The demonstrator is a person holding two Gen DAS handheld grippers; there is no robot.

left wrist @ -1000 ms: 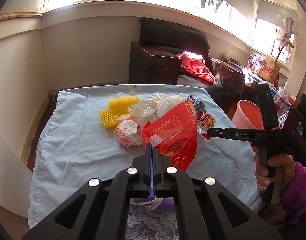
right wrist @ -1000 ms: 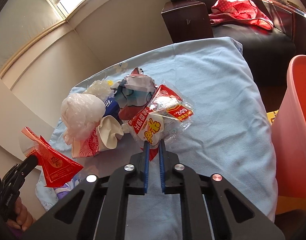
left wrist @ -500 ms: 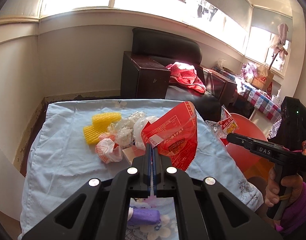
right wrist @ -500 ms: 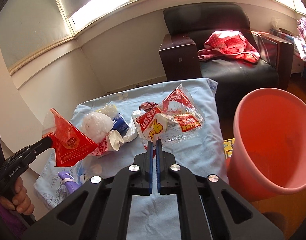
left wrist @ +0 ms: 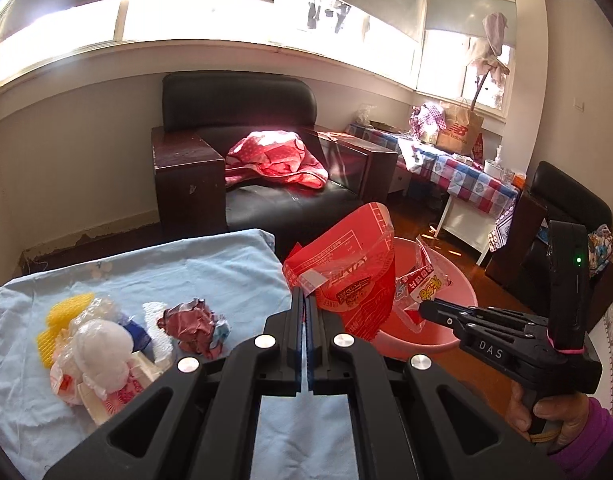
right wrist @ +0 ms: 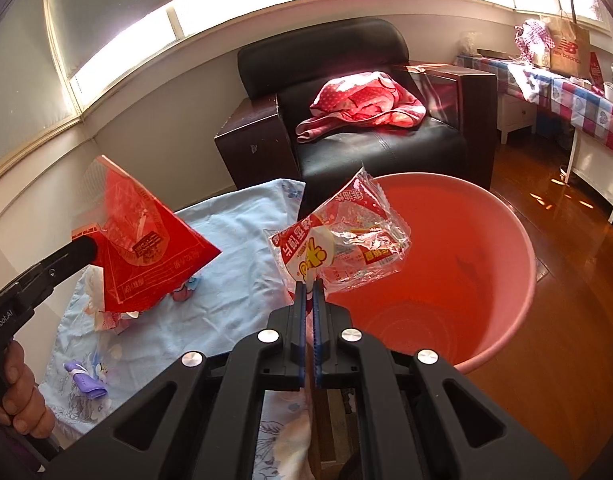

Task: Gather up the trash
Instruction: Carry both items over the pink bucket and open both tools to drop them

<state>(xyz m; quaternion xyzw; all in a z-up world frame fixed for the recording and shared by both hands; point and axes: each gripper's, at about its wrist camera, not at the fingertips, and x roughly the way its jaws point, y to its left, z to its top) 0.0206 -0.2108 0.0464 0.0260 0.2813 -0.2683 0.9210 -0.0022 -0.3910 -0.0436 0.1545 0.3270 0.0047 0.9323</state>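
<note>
In the left wrist view, the left gripper [left wrist: 305, 300] sits at lower centre, its blue-lined jaws pinched together on the corner of a glossy red wrapper [left wrist: 346, 272] that fans up stiffly to the right of centre. Behind it, at centre right, the smooth pink plastic bucket [left wrist: 458, 292] stands beside the table's wrinkled pale blue cloth [left wrist: 210, 276]. At lower left on the cloth lie crumpled scraps: yellow foam netting [left wrist: 64, 312], a white plastic wad [left wrist: 102, 344] and a dark red crushed paper [left wrist: 194, 326]. In the right wrist view, the right gripper [right wrist: 309, 288] at lower centre has its jaws closed on a clear crinkled snack bag [right wrist: 342, 244], held above the bucket's near rim [right wrist: 510, 316]; the red wrapper [right wrist: 146, 248] hangs at left over the cloth.
</note>
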